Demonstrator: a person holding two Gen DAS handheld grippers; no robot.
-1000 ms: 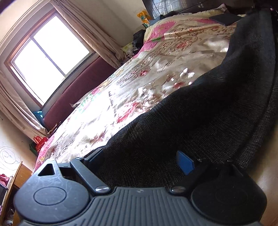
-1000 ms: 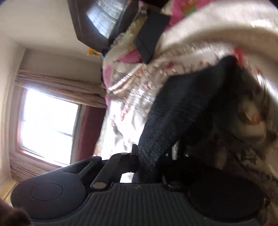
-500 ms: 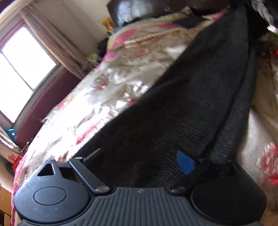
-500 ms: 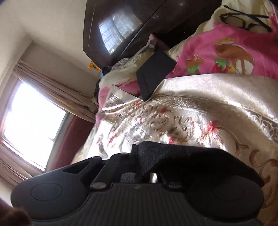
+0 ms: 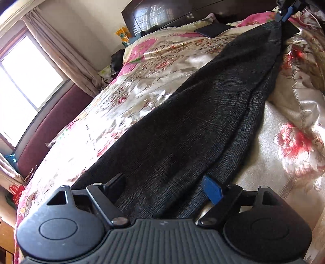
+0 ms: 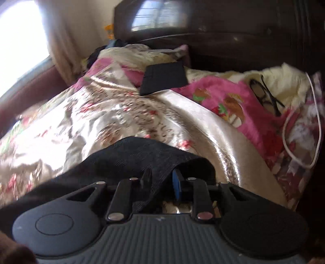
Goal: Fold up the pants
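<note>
Dark grey pants (image 5: 193, 126) lie stretched lengthwise over the floral bedspread (image 5: 130, 97). My left gripper (image 5: 164, 182) has its jaws wide apart, with the near end of the pants lying between them. My right gripper (image 6: 162, 178) is shut on the far end of the pants (image 6: 138, 156). It also shows in the left wrist view (image 5: 284, 10), at the top right, holding that end up near the headboard.
A folded dark garment (image 6: 164, 78) lies near the pillows. Glasses (image 6: 264, 93) and a white cable (image 6: 304, 138) lie on the pink blanket (image 6: 233, 101) at the right. A dark wooden headboard (image 6: 223, 36) stands behind. A window (image 5: 22, 81) and curtains are to the left.
My right gripper has carried its end of the pants toward the headboard and levelled out. The pants are now pulled out long. The left gripper's jaws have spread wider.
</note>
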